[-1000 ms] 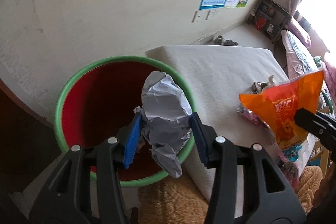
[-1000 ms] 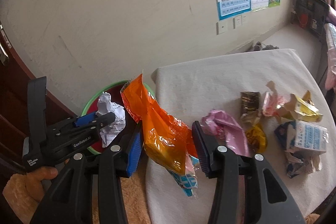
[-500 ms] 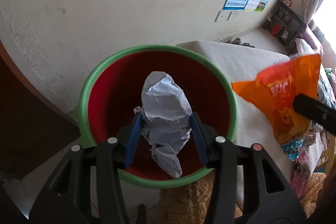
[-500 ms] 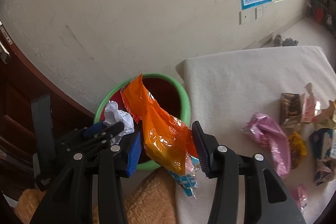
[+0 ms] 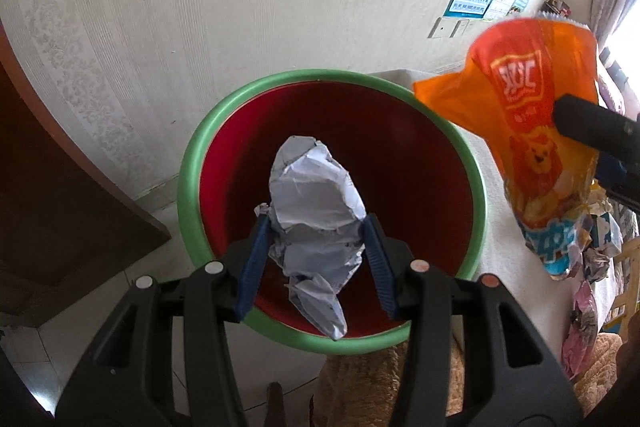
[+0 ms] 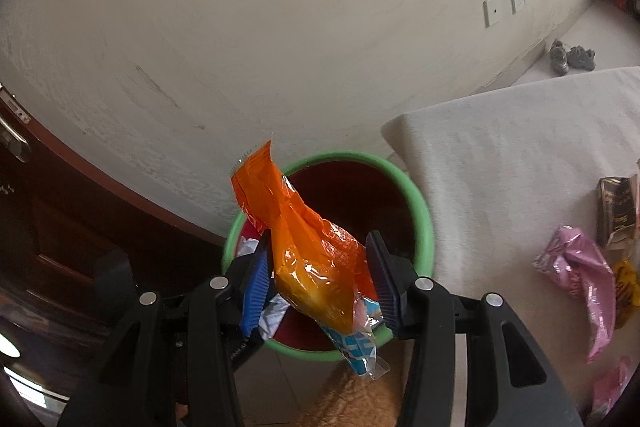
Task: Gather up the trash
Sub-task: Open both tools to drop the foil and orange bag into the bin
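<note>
While the left gripper (image 5: 314, 255) pinches a crumpled silver wrapper (image 5: 316, 207) above the green-rimmed red bin (image 5: 192, 163), the right gripper (image 6: 318, 275) clamps an orange snack bag (image 6: 308, 251) over its rim. More wrappers, one a pink wrapper (image 6: 580, 267), lie on the cloth-covered table (image 6: 500, 147) beside it.

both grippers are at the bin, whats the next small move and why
Probably open the left gripper: its crumpled paper hangs directly over the bin, so it should drop inside. The right gripper holds the orange snack bag nearer the rim.
</note>
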The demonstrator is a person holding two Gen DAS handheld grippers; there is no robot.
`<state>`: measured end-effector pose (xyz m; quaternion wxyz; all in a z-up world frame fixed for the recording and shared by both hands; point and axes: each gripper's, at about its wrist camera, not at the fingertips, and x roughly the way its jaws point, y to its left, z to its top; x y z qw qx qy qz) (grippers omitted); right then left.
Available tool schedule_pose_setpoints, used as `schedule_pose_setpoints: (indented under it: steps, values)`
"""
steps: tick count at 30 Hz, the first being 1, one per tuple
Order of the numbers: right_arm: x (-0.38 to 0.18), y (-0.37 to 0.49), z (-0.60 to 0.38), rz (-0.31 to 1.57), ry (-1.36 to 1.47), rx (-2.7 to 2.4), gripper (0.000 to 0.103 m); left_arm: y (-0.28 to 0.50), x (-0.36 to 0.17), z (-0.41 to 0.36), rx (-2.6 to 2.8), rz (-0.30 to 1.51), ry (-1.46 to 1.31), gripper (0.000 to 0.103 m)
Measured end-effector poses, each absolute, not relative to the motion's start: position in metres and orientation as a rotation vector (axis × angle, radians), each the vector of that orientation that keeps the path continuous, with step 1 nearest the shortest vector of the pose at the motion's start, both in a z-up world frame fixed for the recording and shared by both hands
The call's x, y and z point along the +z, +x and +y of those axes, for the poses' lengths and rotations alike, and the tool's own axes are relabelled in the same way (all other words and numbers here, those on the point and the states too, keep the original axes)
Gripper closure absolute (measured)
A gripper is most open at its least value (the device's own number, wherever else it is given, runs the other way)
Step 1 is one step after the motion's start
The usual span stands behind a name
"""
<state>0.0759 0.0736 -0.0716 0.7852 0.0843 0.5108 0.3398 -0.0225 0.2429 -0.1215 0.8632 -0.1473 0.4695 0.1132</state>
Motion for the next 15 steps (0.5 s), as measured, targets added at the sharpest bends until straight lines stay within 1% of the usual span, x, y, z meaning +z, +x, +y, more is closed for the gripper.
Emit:
schedule_pose_setpoints:
  steps: [3, 5, 6, 7, 8, 9, 15]
  values:
    - [-0.071, 0.077, 0.074, 1.098, 0.207, 0.741, 0.057, -0.022, -0.122, 0.244, 0.235, 0.985, -0.308, 0.058]
    - [-0.069, 0.078, 0.073, 1.090, 0.238, 0.749, 0.056, -0.022, -0.122, 0.243, 0.232, 0.985, -0.310, 0.057]
    - [-0.069, 0.080, 0.072, 1.086, 0.251, 0.751, 0.054, -0.022, -0.122, 0.243, 0.229, 0.982, -0.311, 0.054]
    - [-0.069, 0.081, 0.071, 1.083, 0.268, 0.752, 0.048, -0.022, -0.121, 0.243, 0.231, 0.978, -0.313, 0.041]
    - [-0.068, 0.082, 0.068, 1.081, 0.291, 0.755, 0.044, -0.022, -0.120, 0.243, 0.242, 0.971, -0.314, 0.034]
    - [-0.068, 0.084, 0.064, 1.077, 0.315, 0.742, 0.041, -0.023, -0.118, 0.243, 0.247, 0.954, -0.318, 0.031]
    - [-0.061, 0.085, 0.047, 1.059, 0.311, 0.715, 0.041, -0.022, -0.113, 0.238, 0.238, 0.943, -0.318, 0.031]
